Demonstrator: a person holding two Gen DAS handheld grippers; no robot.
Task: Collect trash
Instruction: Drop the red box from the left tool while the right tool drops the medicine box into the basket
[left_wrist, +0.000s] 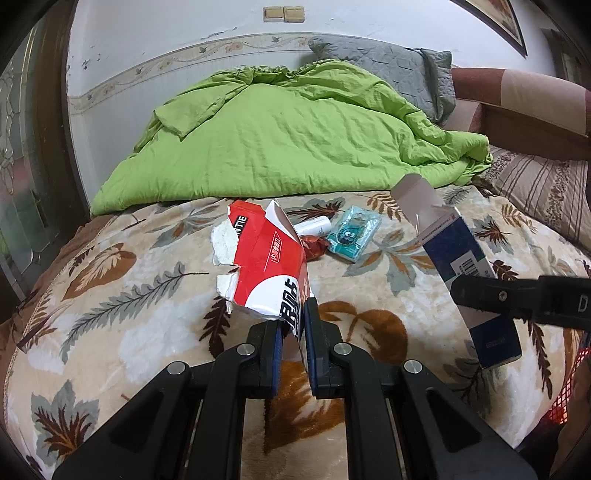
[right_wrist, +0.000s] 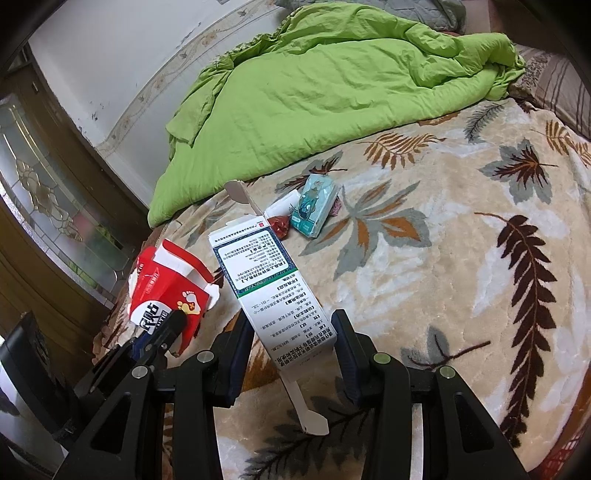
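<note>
My left gripper (left_wrist: 293, 325) is shut on a torn red and white carton (left_wrist: 271, 266) and holds it above the bed; the carton also shows in the right wrist view (right_wrist: 166, 291). My right gripper (right_wrist: 291, 332) is shut on a blue and white medicine box (right_wrist: 269, 288) with open flaps; it also shows in the left wrist view (left_wrist: 461, 258). On the leaf-patterned blanket (left_wrist: 129, 314) lie a teal tissue pack (left_wrist: 354, 232), a white roll (left_wrist: 314, 226) and a red crumpled wrapper (left_wrist: 314, 246).
A green duvet (left_wrist: 288, 133) is piled at the back of the bed against the wall, with a grey pillow (left_wrist: 399, 74) behind it. A dark wooden cabinet with glass (right_wrist: 44, 206) stands to the left. Red mesh (left_wrist: 569, 387) shows at the right edge.
</note>
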